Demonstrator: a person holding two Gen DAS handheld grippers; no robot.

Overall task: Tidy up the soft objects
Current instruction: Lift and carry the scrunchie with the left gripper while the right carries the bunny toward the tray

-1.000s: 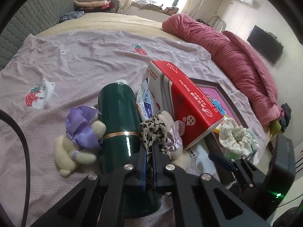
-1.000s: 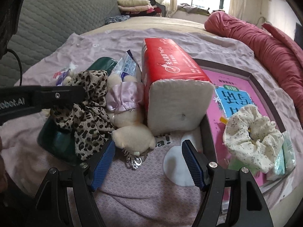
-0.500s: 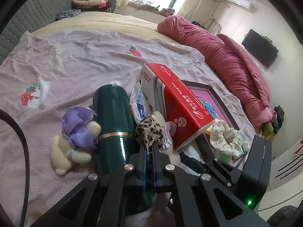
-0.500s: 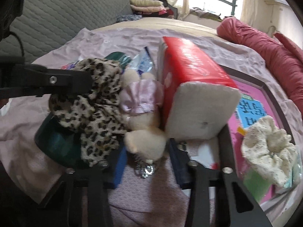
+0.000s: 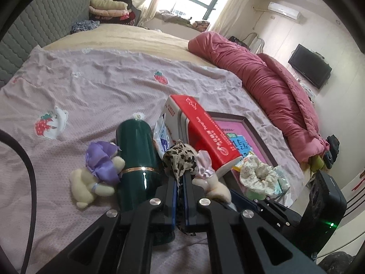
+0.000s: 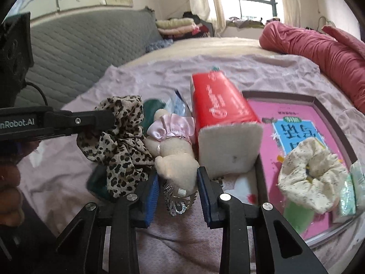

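Observation:
My left gripper [image 5: 180, 179] is shut on a leopard-print scrunchie [image 5: 180, 157], which hangs from its tip [image 6: 107, 118] above the bed. A cream plush bear in a pink dress [image 6: 175, 159] has its head between the blue pads of my right gripper [image 6: 178, 183]. Those jaws are closing and both pads press on the head. A metal keyring [image 6: 178, 203] dangles under the bear. Another plush bear with a purple bow [image 5: 95, 175] lies left of a dark green bottle [image 5: 136, 155]. A cream floral scrunchie [image 6: 312, 173] rests in the dark-rimmed box [image 6: 319, 100].
A red tissue pack [image 6: 219, 111] leans on the box's left rim, right beside the bear. A pink book and small packets lie in the box. A rolled red quilt [image 5: 273, 86] runs along the bed's right side. A grey padded headboard [image 6: 79, 45] stands behind.
The right jaws have come together from wide open onto the pink-dress bear's head. Both grippers have risen a little, and the leopard scrunchie hangs higher above the green bottle.

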